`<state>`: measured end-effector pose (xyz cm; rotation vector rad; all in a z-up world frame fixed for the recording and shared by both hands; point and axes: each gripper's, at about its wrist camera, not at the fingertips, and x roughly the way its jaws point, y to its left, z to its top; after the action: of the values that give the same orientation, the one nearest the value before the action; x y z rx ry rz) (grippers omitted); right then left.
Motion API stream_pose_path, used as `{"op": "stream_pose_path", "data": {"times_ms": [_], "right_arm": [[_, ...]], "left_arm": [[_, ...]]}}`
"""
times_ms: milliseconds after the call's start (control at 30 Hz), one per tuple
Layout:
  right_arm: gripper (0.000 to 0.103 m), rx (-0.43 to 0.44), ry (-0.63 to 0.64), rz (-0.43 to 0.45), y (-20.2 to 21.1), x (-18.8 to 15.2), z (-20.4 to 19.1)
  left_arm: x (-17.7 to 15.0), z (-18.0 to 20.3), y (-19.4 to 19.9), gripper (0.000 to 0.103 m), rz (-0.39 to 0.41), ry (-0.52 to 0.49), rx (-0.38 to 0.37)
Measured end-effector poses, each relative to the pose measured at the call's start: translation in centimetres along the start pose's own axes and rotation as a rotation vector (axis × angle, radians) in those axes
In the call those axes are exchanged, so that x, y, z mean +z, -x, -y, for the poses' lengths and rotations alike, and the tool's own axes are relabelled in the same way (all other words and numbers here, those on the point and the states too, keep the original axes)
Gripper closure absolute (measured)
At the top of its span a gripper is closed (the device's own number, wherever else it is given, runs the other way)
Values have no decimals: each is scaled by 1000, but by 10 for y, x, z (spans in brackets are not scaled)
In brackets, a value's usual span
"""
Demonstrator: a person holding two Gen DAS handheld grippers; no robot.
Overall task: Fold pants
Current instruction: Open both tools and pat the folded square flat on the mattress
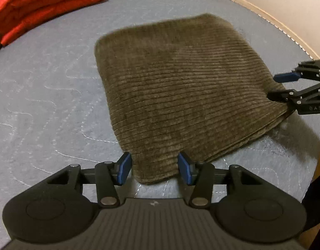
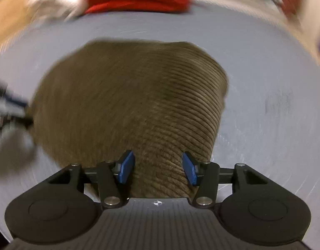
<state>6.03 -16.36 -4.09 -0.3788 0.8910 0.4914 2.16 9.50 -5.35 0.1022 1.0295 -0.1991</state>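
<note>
Reading "DAS" on right gripper (image 1: 273,87)

Sole legible marking: the letters "DAS", faint, on the black body of the right claw (image 1: 273,86). Nothing else readable.

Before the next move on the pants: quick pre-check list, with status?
1. Pants folded into a compact square on the mattress: ok.
2. Left gripper open, pads either side of the near corner, not clamped: ok.
3. Right gripper open, straddling the pants' edge: ok.
4. Layers aligned at the edge beside the right gripper: slightly offset, not ok.
5. Red folded blanket apart from the pants: ok.
6. Right wrist view sharp enough to judge contact: blurred, cannot tell.
</note>
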Motion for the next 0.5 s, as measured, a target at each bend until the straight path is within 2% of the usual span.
{"op": "stream_pose_path", "data": {"times_ms": [33, 133, 200, 267, 400, 467, 500], "right_arm": [[49, 2, -28, 0, 2, -1, 3], [47, 7, -124, 22, 11, -3, 16], [36, -33, -156, 62, 21, -7, 16], [17, -71, -187, 121, 34, -10, 11], [13, -54, -256, 207, 58, -14, 2], [4, -52, -286, 255, 69, -18, -5], [1, -56, -300, 285, 75, -21, -10]], "left_arm": [[0, 0, 9, 45, 13, 19, 13], [6, 4, 30, 25, 73, 76, 96], [0, 12, 45, 8, 124, 98, 141], [6, 23, 57, 2, 175, 125, 177], [9, 41, 83, 0, 268, 175, 184], [-3, 52, 87, 0, 293, 225, 167], [-7, 56, 86, 0, 279, 247, 161]]}}
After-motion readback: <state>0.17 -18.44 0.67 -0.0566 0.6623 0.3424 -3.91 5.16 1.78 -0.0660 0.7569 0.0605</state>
